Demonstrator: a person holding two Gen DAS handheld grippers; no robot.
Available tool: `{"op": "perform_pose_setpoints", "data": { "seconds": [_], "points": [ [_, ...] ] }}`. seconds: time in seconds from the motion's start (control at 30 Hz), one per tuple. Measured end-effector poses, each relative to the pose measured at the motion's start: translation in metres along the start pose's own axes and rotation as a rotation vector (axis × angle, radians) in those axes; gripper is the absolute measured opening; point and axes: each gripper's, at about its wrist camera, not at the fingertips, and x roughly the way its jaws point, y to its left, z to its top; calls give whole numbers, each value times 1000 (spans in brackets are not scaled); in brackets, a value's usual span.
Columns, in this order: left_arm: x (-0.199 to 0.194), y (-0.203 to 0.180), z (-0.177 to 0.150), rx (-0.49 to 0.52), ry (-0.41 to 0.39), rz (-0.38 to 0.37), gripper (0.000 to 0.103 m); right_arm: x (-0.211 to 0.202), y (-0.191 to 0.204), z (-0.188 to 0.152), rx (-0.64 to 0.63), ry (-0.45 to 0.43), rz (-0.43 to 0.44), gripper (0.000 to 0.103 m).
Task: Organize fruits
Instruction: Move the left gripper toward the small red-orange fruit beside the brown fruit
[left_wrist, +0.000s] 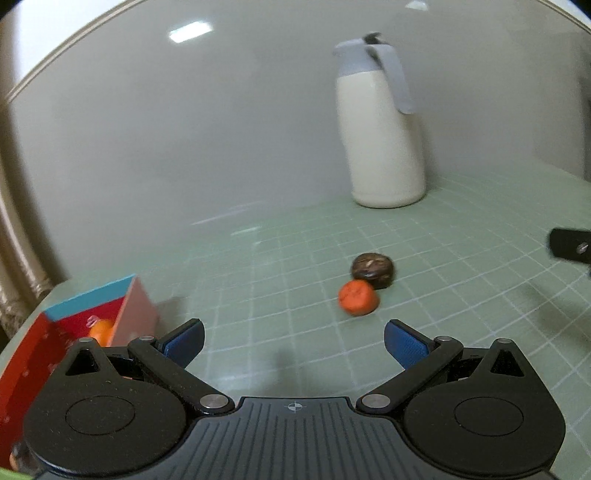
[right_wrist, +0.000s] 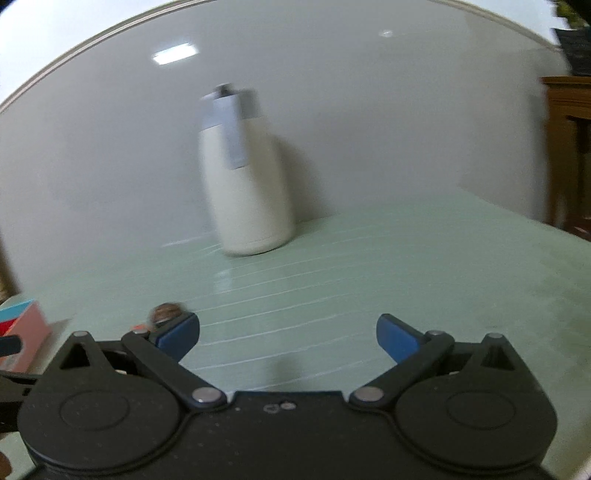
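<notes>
An orange fruit (left_wrist: 358, 297) lies on the green grid mat (left_wrist: 295, 266), touching a dark brown fruit (left_wrist: 372, 269) just behind it. My left gripper (left_wrist: 293, 338) is open and empty, a short way in front of them and a little to their left. A red box with a blue rim (left_wrist: 88, 314) stands at the left and holds another orange fruit (left_wrist: 101, 329). My right gripper (right_wrist: 288, 334) is open and empty above the mat (right_wrist: 369, 277). The brown fruit (right_wrist: 166, 310) peeks out behind its left finger. The box (right_wrist: 22, 325) shows at the far left.
A tall cream jug with a grey lid and handle (left_wrist: 382, 125) stands at the back against the pale wall; it also shows in the right wrist view (right_wrist: 245, 177). Part of the right gripper (left_wrist: 570, 245) enters at the right edge. Wooden furniture (right_wrist: 565, 147) stands beyond the table's right side.
</notes>
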Motion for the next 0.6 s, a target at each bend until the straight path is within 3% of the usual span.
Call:
{"op": "perform_pose_setpoints", "data": {
  "seconds": [0.13, 0.3, 0.4, 0.57, 0.6],
  "points": [
    [15, -10, 6, 4, 22, -53, 102, -3, -21, 1, 34, -29, -95, 103],
    [34, -20, 16, 7, 48, -102, 101, -6, -36, 0, 58, -37, -127, 103],
    [47, -25, 21, 12, 80, -151, 81, -10, -40, -1, 67, -40, -124, 103],
    [62, -23, 22, -10, 101, -188, 74, -9, -47, -1, 71, -34, -119, 103],
    [64, -23, 22, -11, 106, -197, 63, -12, -49, -2, 74, -37, -120, 103]
  ]
}}
